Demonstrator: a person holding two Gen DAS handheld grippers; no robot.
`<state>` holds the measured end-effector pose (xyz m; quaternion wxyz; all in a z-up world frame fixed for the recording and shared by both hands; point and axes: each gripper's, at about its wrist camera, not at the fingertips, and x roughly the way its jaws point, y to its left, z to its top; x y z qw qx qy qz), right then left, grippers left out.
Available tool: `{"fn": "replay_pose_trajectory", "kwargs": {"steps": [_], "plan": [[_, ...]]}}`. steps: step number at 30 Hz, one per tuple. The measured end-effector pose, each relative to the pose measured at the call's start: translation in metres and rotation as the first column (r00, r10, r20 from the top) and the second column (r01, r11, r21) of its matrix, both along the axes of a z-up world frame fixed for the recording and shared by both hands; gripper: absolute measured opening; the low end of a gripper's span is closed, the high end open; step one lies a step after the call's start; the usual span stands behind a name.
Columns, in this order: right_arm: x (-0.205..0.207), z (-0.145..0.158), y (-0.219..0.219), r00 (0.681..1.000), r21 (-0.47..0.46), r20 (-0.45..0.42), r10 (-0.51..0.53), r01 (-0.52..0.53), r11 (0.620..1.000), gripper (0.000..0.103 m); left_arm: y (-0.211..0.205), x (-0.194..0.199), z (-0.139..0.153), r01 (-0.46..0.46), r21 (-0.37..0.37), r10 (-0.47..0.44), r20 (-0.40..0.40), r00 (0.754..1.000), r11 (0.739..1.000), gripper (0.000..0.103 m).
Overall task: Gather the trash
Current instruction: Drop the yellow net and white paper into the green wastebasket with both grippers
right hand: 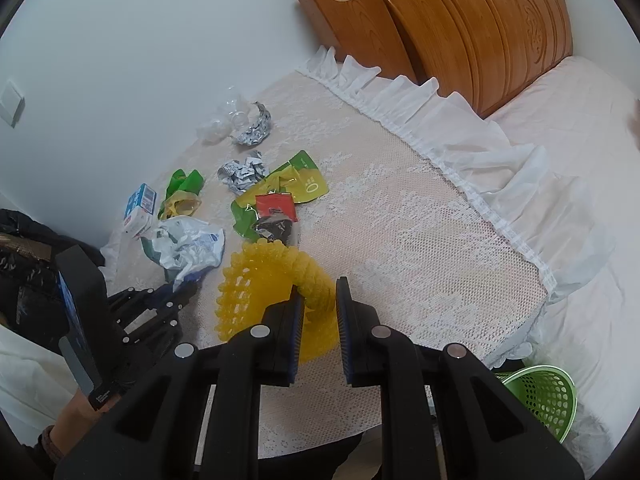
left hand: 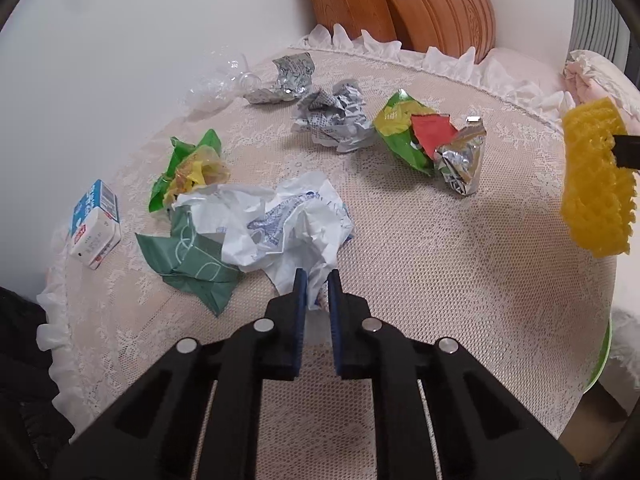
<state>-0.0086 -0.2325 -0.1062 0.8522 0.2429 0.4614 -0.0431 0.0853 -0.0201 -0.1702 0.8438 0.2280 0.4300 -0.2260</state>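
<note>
My left gripper is shut on the near edge of a crumpled white plastic bag, which lies on the lace-covered table; the bag also shows in the right wrist view. My right gripper is shut on a yellow foam fruit net and holds it above the table; the net shows at the right edge of the left wrist view. Other trash on the table: a green wrapper, a milk carton, a green-yellow wrapper, grey crumpled paper, a green-red snack bag and foil.
A green mesh basket stands on the floor below the table's near right corner. A crushed clear bottle and a foil wrapper lie at the table's far side by the wall. A bed with a wooden headboard is to the right.
</note>
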Motion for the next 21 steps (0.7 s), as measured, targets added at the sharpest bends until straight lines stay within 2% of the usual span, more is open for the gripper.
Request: {"fn": "replay_pose_trajectory", "kwargs": {"steps": [4,9,14,16,21], "plan": [[-0.016,0.007,-0.005,1.000,-0.005,0.021,-0.015,0.015,1.000,0.017,-0.002,-0.014,0.026,0.029,-0.044,-0.029,0.005,1.000,0.999,0.010],[-0.069,0.020,-0.027,0.997,-0.024,0.026,-0.079,0.080,0.997,0.017,-0.035,-0.062,0.059,0.157,-0.133,-0.162,-0.024,0.987,0.979,0.010],[-0.162,0.011,-0.065,0.974,-0.111,-0.056,-0.218,0.211,0.971,0.017,-0.096,-0.127,0.065,0.321,-0.230,-0.351,-0.102,0.931,0.919,0.010],[-0.199,-0.008,-0.083,0.953,-0.124,-0.117,-0.281,0.267,0.956,0.017,-0.124,-0.149,0.060,0.371,-0.229,-0.403,-0.116,0.908,0.900,0.010],[-0.259,-0.073,-0.120,0.900,-0.064,-0.238,-0.366,0.361,0.930,0.017,-0.180,-0.196,0.040,0.463,-0.216,-0.502,-0.193,0.843,0.860,0.010]]}}
